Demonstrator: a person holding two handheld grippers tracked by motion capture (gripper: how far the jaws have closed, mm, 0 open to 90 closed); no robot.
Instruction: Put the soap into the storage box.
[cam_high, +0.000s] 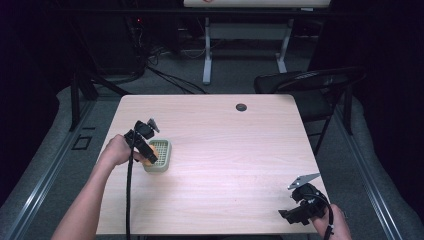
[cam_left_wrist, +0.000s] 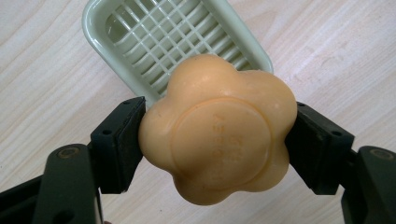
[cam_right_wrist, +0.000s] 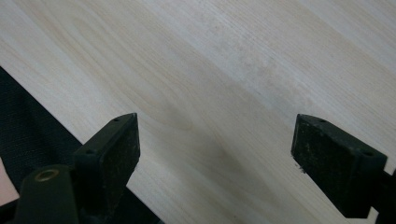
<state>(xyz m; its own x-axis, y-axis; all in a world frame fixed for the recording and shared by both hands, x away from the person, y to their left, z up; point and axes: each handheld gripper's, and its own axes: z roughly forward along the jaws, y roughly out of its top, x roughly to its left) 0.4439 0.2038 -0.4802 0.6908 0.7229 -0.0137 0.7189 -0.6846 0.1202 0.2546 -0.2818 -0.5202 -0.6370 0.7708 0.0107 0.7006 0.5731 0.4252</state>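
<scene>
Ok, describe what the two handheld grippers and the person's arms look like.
Both are black two-jaw grippers with flat rectangular jaws that have small screw holes. The left gripper trails a thick black cable along the bare forearm. The right gripper carries a grey three-cornered plate on top and a black cable. No sleeves are visible.

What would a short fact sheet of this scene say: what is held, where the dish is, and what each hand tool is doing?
held thing: orange flower-shaped soap
holder: left gripper, pads pressed on the soap's two sides
dish: pale green soap dish with a grid floor, on the table, nothing lying in it
soap versus dish: soap over the dish's near edge, not set down in it
right gripper: open, nothing between its pads, over the table's near right corner
surface: light wooden table
</scene>
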